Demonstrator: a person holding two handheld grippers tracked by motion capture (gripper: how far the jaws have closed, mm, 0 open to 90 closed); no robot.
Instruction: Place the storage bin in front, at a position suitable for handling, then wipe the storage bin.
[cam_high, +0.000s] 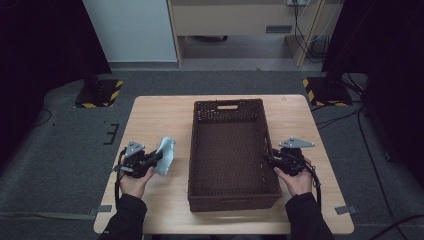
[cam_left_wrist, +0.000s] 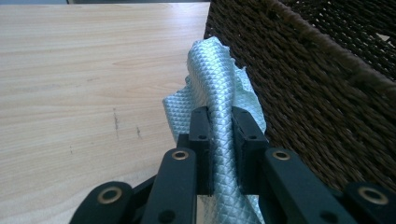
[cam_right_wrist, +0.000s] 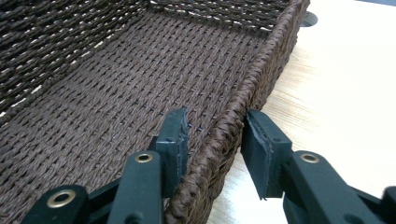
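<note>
woven basket (cam_high: 231, 192) wall stands just beside the held cloth (cam_left_wrist: 219, 88).

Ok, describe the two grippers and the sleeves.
Both the left gripper and the right gripper are black, each topped by a grey three-cornered plate. Their linked arms carry brass-coloured rivets and end in flat black pads. A black cable trails from each. The sleeves are dark.

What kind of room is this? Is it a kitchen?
Probably not; it looks like a lab or workshop. A bare wooden table stands on grey carpet, with striped weighted stand bases and loose cables around it.
</note>
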